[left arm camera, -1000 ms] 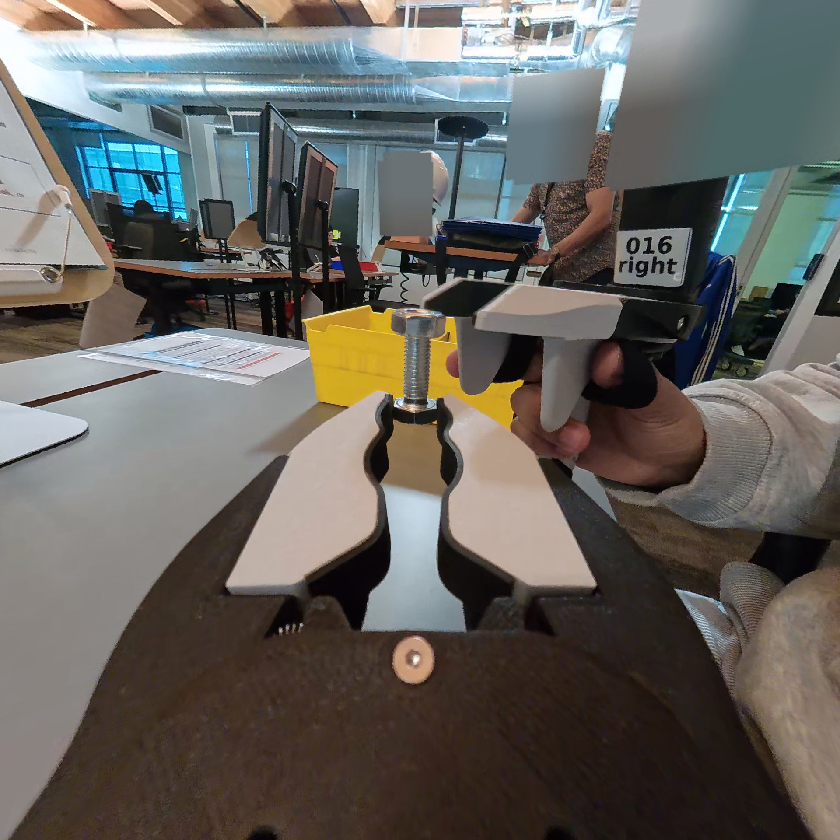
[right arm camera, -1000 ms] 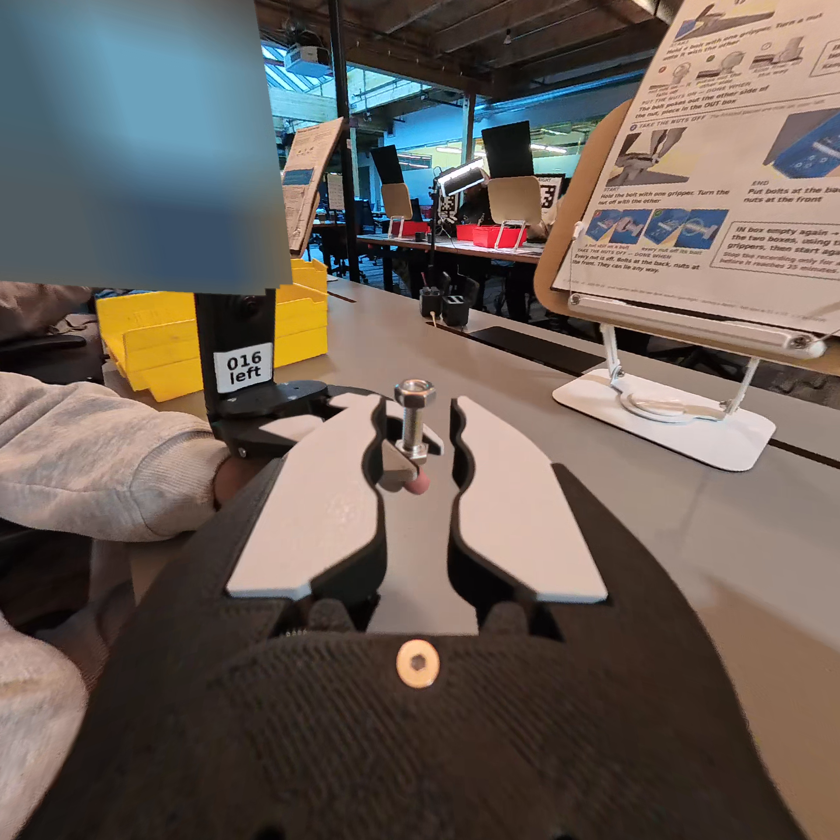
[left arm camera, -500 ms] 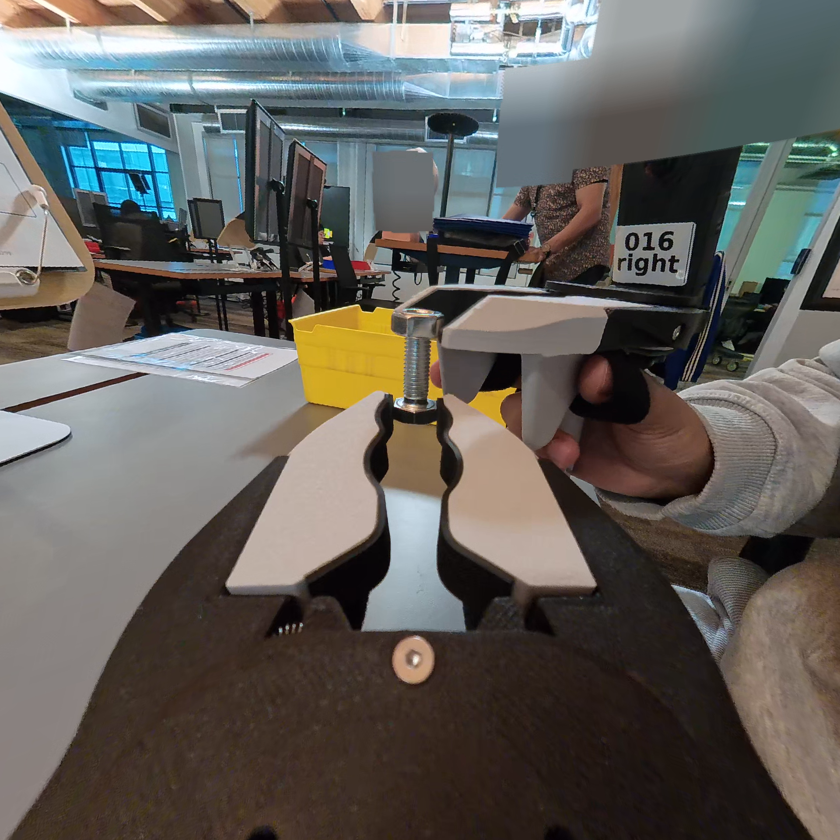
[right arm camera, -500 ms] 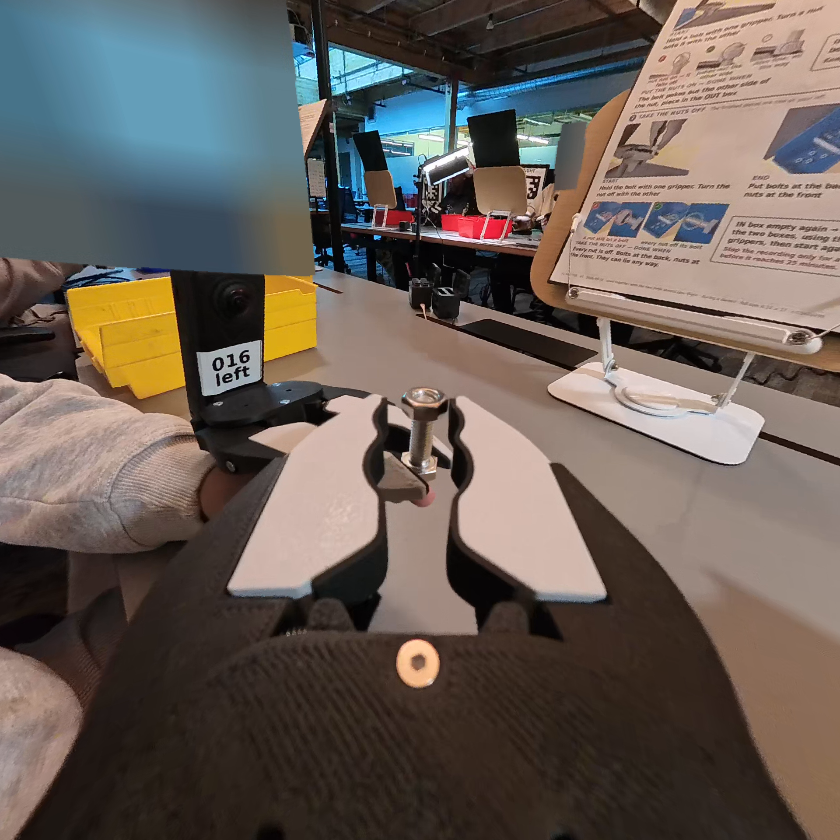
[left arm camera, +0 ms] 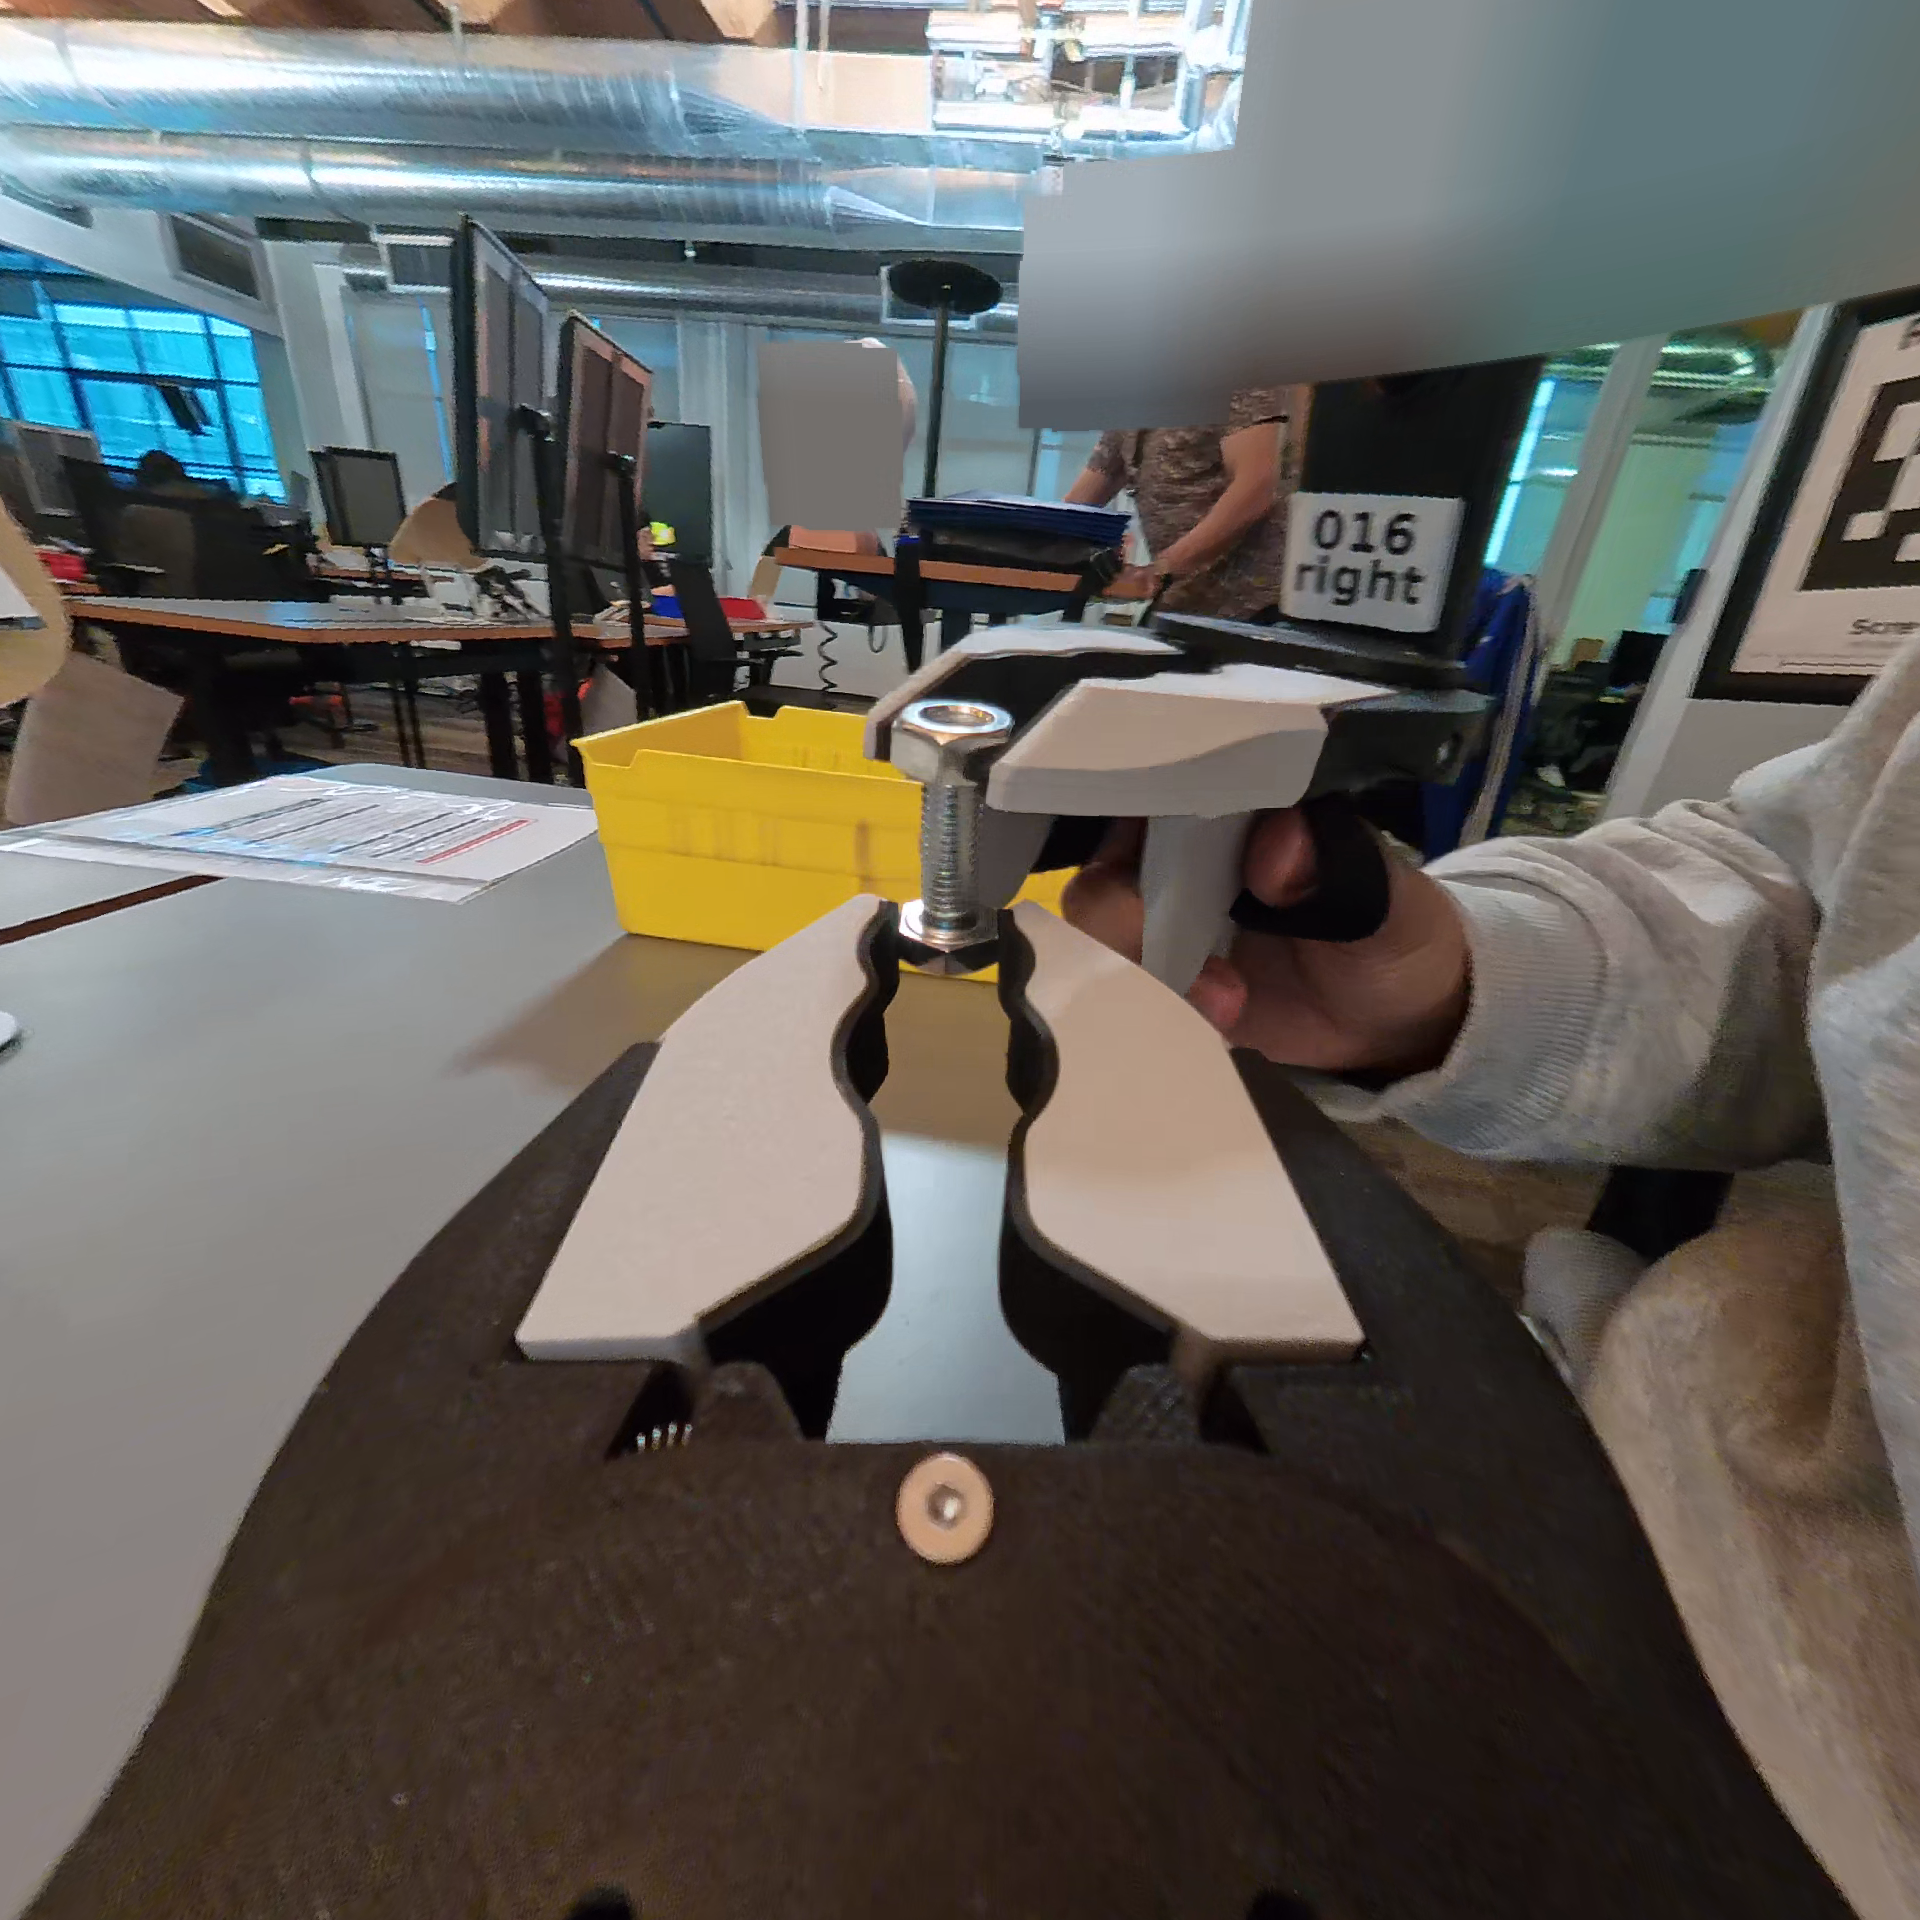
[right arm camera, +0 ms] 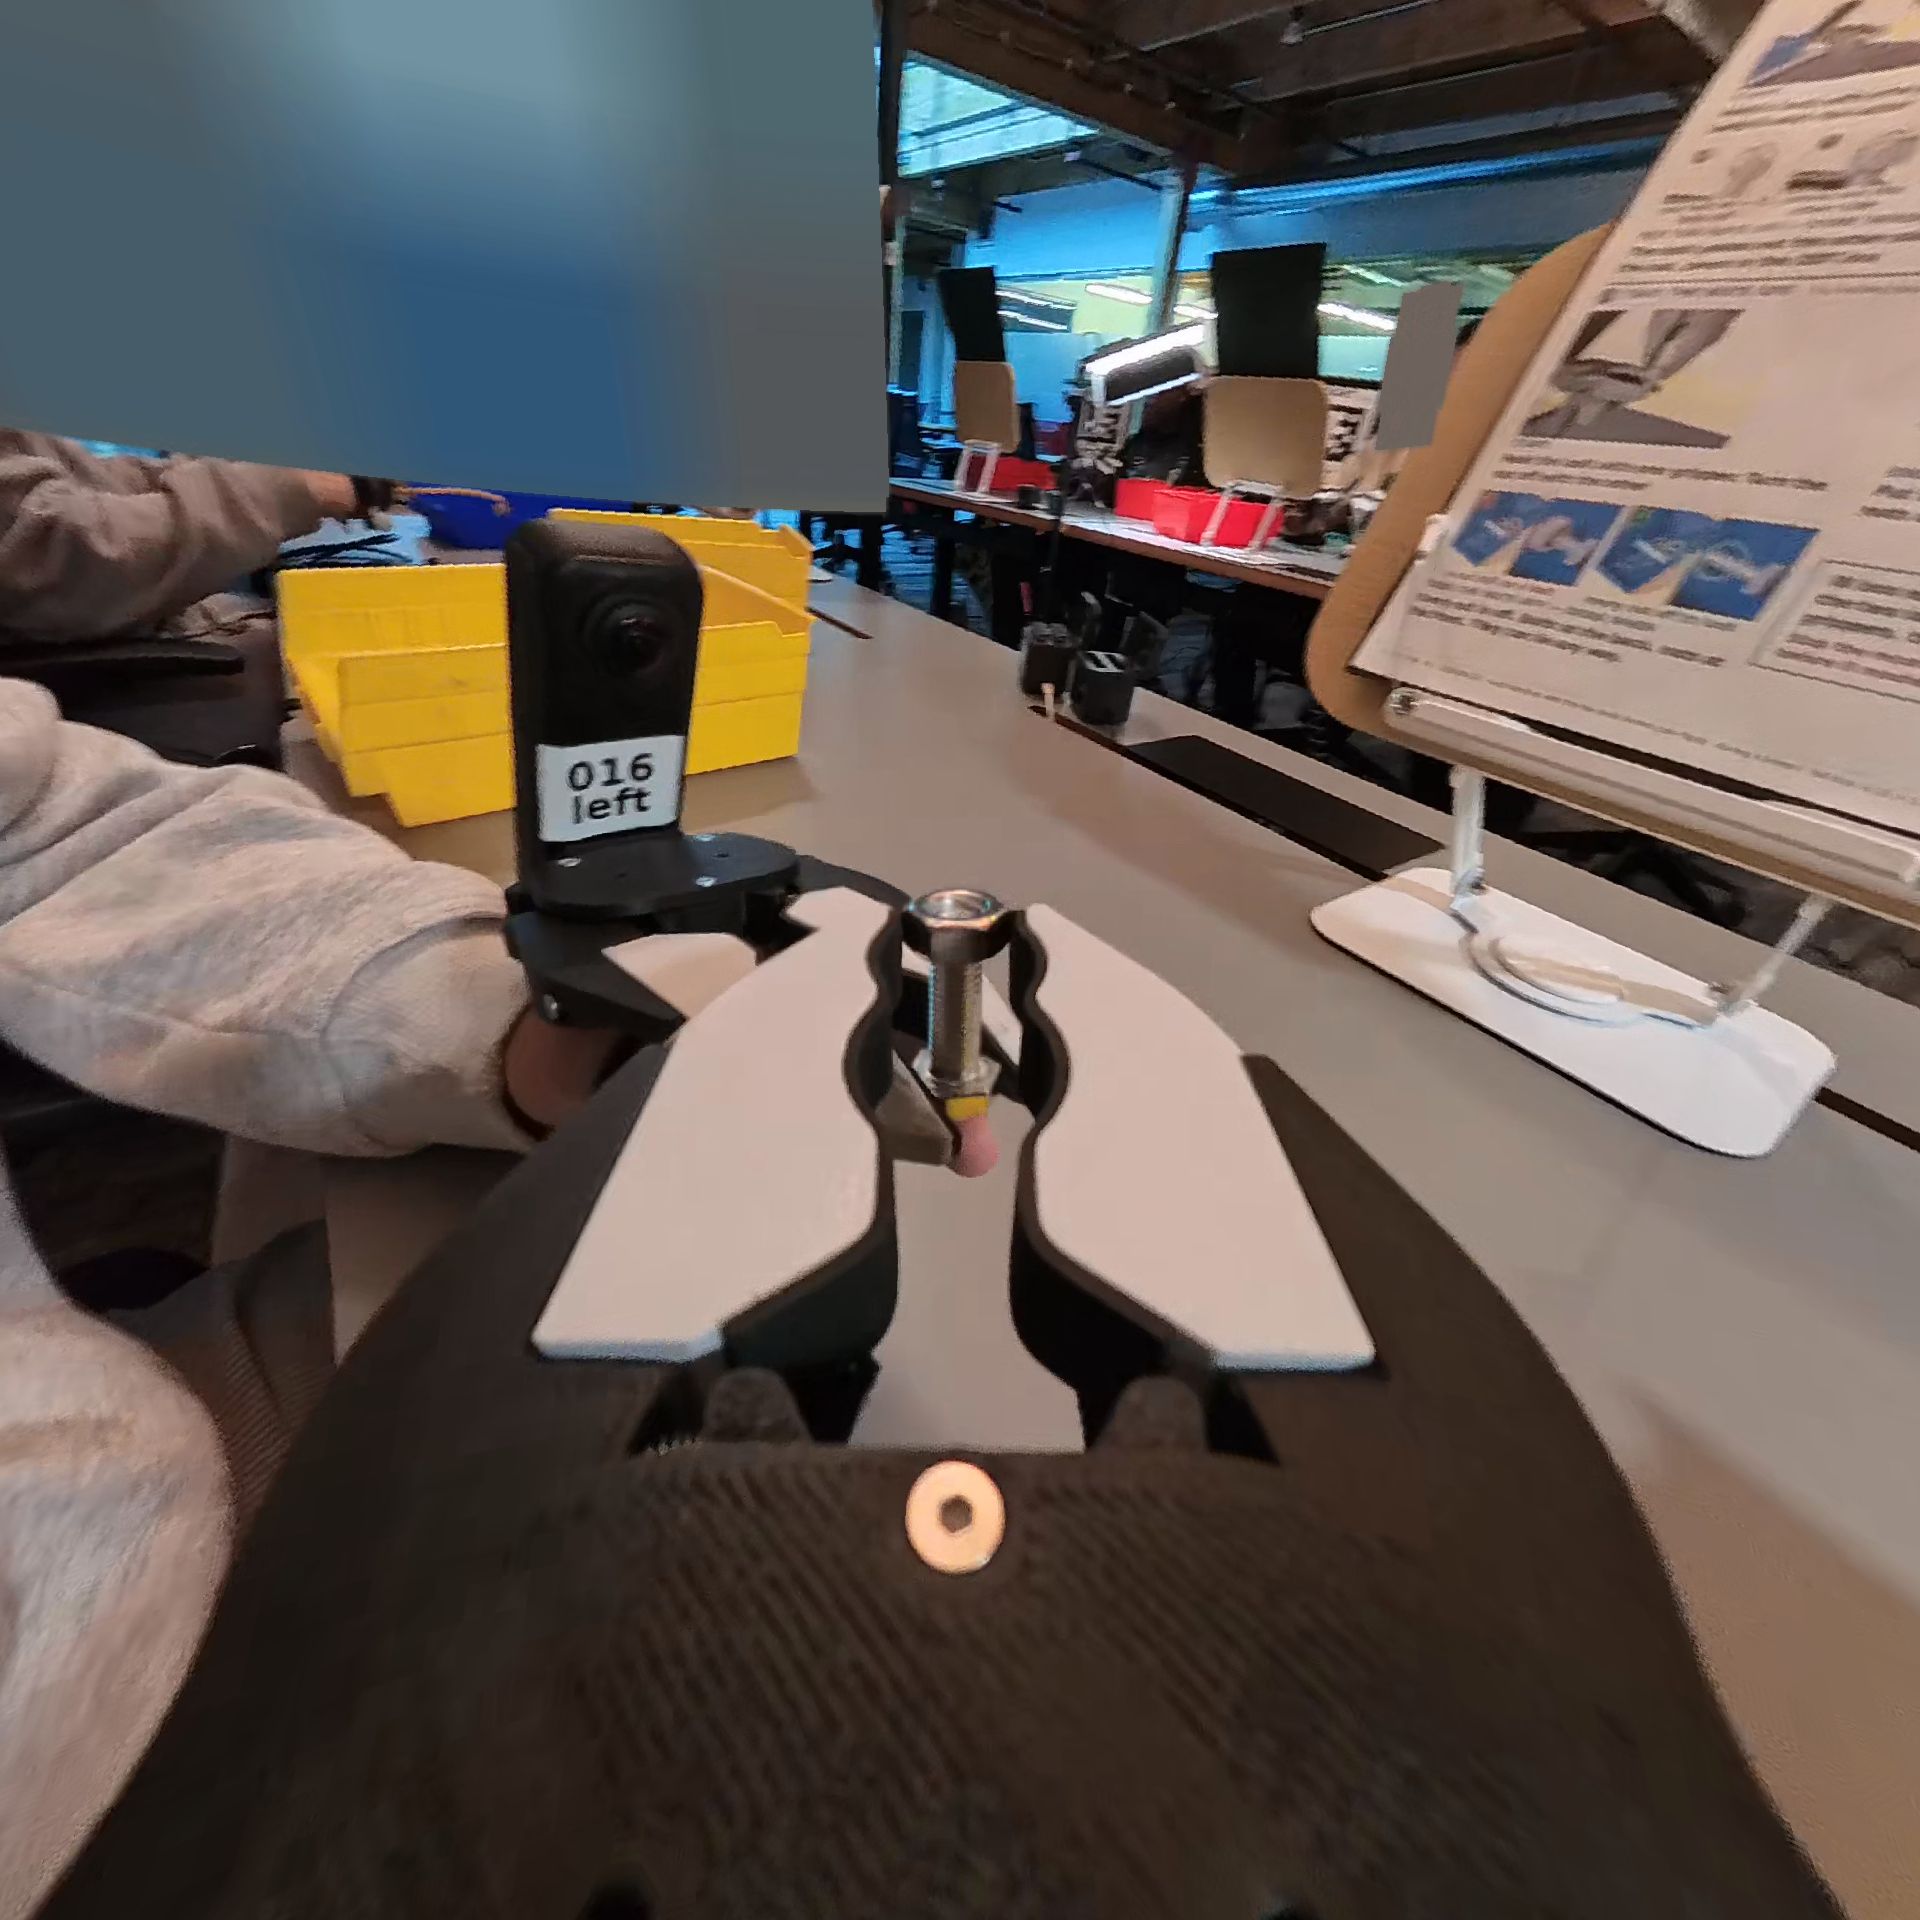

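A steel bolt (left arm camera: 951,831) stands upright. My left gripper (left arm camera: 948,925) is shut on its hex head (left arm camera: 948,943) at the bottom. A nut (left arm camera: 951,727) sits at the top of the thread. My right gripper (left arm camera: 940,717) comes in from the right, level, with its jaws on either side of the nut. In the right wrist view the nut (right arm camera: 954,916) sits between my right gripper's (right arm camera: 958,914) fingertips, seemingly touching both. The bolt shaft (right arm camera: 954,1003) runs down to the left gripper (right arm camera: 951,1091) below.
A yellow bin (left arm camera: 748,810) stands just behind the bolt on the grey table (left arm camera: 260,1091). Stacked yellow bins (right arm camera: 436,686) are at the far left in the right wrist view. A white document stand (right arm camera: 1558,987) stands on the right. A laminated sheet (left arm camera: 312,831) lies farther back. My left and right fingertips are right by each other.
The right gripper has moved in from beside the bolt to its top, and its jaws have narrowed around the nut. The left gripper still holds the bolt upright.
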Demonstrator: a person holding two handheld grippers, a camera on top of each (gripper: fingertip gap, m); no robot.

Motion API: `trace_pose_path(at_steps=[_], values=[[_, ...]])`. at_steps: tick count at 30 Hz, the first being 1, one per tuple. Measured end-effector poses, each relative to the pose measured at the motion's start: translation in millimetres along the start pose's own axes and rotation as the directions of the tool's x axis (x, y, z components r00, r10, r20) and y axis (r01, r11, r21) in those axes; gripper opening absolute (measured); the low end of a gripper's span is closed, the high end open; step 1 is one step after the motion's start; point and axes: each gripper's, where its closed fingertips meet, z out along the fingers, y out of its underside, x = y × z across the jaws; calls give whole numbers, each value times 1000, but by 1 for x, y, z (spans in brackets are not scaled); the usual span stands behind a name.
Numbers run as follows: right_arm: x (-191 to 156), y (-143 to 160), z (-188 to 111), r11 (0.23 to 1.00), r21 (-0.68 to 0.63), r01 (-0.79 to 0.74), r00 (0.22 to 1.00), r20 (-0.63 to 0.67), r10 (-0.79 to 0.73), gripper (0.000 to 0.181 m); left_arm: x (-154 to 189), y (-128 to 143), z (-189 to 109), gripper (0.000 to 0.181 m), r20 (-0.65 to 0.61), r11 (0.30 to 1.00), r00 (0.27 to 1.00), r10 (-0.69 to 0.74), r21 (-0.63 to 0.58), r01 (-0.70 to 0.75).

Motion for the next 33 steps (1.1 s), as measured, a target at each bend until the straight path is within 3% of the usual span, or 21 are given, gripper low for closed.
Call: trace_pose_path(at_steps=[10,17,25,33], values=[[-15,-7,-14,991,20,-134,951,285,123,20,23,-5,-2,18,-182,999,982,-45,6,46],[-22,-9,-19,983,23,-184,915,369,163,19,33,-6,-3,18,-259,996,962,-84,-1,86],[-9,-9,-16,985,43,-166,950,276,148,31,18,-6,-2,18,-177,997,981,-78,3,80],[18,3,-7,991,29,-133,991,-31,134,34,-8,1,-1,18,-4,998,998,-63,-16,63]])
